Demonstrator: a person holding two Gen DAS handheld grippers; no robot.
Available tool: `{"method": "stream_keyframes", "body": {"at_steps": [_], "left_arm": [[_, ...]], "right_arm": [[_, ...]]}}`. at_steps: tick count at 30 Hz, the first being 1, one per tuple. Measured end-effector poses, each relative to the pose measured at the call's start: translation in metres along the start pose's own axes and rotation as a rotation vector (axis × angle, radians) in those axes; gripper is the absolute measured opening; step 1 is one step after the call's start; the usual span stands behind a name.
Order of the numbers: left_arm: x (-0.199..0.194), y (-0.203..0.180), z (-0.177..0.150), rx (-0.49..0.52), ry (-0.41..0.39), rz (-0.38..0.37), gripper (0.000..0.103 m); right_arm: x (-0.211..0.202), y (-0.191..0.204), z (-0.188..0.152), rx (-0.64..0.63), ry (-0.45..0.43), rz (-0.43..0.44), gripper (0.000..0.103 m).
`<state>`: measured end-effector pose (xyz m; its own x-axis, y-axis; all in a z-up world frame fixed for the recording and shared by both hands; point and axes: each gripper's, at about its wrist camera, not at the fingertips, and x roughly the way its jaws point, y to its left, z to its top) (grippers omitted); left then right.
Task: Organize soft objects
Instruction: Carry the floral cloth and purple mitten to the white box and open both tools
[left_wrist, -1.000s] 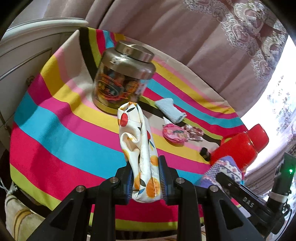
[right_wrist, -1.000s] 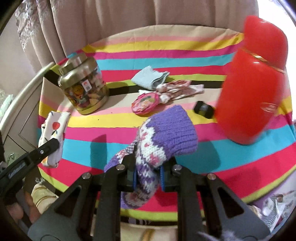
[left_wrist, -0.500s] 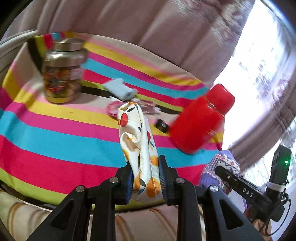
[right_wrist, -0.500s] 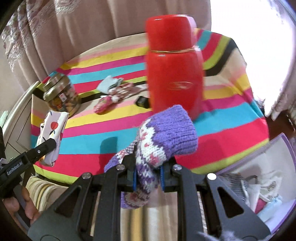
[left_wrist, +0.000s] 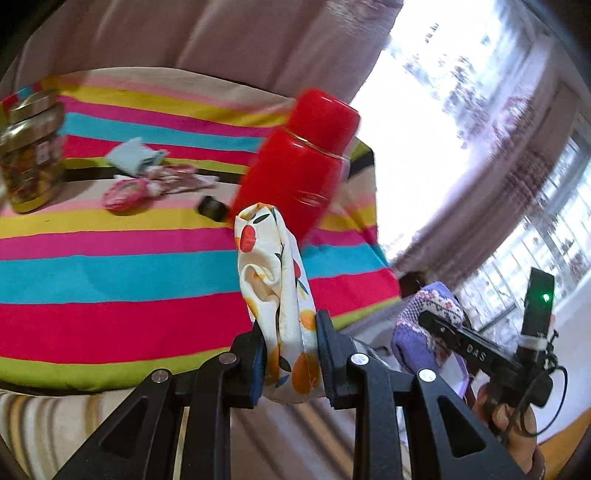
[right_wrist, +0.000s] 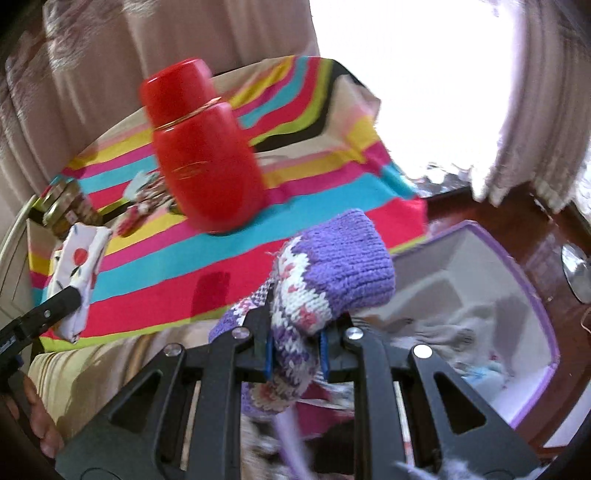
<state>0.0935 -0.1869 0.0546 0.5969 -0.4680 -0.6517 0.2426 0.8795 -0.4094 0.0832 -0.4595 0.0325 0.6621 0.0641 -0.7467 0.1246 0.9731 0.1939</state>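
Observation:
My left gripper (left_wrist: 290, 354) is shut on a white fruit-print cloth (left_wrist: 273, 280) and holds it in the air off the table's front edge. My right gripper (right_wrist: 295, 350) is shut on a purple and white knitted piece (right_wrist: 332, 280), held beside a purple-rimmed box (right_wrist: 532, 295) with soft items inside, on the floor to the right. The fruit-print cloth also shows in the right wrist view (right_wrist: 75, 273), and the knitted piece in the left wrist view (left_wrist: 421, 325). A light blue cloth (left_wrist: 135, 157) and a pink patterned cloth (left_wrist: 177, 177) lie on the striped tablecloth (left_wrist: 110, 273).
A red flask (left_wrist: 303, 166) stands near the table's right side. A snack jar (left_wrist: 29, 162) stands at the left. A pink round case (left_wrist: 123, 195) and a small black object (left_wrist: 212, 208) lie between them. Curtains and a bright window are behind.
Both grippers have swung to the right, away from the table, each still holding its piece. The purple-rimmed box has come further into the right wrist view.

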Motion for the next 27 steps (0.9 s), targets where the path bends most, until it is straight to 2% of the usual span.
{"method": "stream_keyframes", "body": {"at_steps": [5,13,19,20,22,23,27], "left_arm": [[0.012,-0.034,-0.009,0.059,0.043,-0.050,0.026],[0.031,-0.079,-0.018,0.139,0.097,-0.111,0.026],[0.047,-0.111,-0.022,0.193,0.132,-0.176,0.028],[0.051,-0.117,-0.022,0.203,0.141,-0.194,0.033],[0.057,-0.124,-0.021,0.214,0.157,-0.202,0.042],[0.057,-0.126,-0.021,0.217,0.158,-0.202,0.048],[0.059,-0.124,-0.022,0.207,0.162,-0.198,0.050]], "right_arm": [[-0.010,-0.037,0.001,0.052,-0.001,-0.053,0.021],[-0.024,-0.073,0.004,0.096,-0.028,-0.125,0.025],[-0.029,-0.088,0.005,0.107,-0.040,-0.169,0.036],[-0.029,-0.091,0.005,0.111,-0.044,-0.176,0.039],[-0.031,-0.096,0.005,0.127,-0.055,-0.183,0.057],[-0.032,-0.098,0.005,0.133,-0.058,-0.180,0.059],[-0.031,-0.098,0.006,0.125,-0.051,-0.186,0.060]]}}
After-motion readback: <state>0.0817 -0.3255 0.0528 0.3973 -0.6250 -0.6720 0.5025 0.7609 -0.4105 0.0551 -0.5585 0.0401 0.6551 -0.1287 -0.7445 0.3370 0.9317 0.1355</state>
